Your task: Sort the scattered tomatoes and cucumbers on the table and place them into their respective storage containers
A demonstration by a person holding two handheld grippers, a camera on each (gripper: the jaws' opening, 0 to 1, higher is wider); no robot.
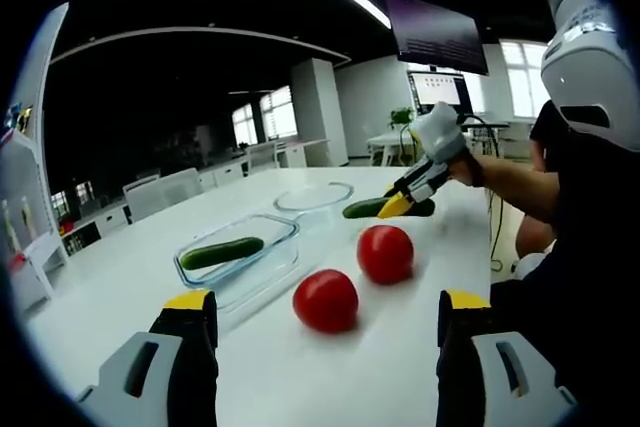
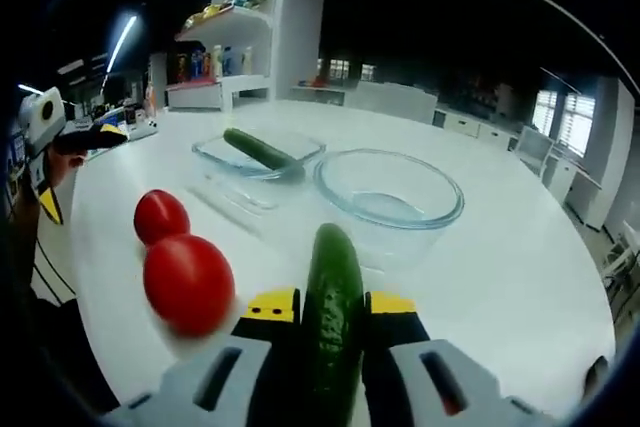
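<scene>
Right gripper view: my right gripper (image 2: 333, 332) pinches a cucumber (image 2: 333, 317) lengthwise between its jaws, just above the white surface (image 2: 520, 277). Rectangular glass container (image 2: 258, 162), 1 cucumber already inside, sits at 11 o'clock; round glass bowl (image 2: 390, 187) at 12. 2 tomatoes (image 2: 188, 282) lie at 9 to 10 o'clock. Left gripper (image 1: 320, 332) is spread, holding nothing. My judgement: carry over the container, turn parallel to its long side, lower close before letting go, clear of the rim.
</scene>
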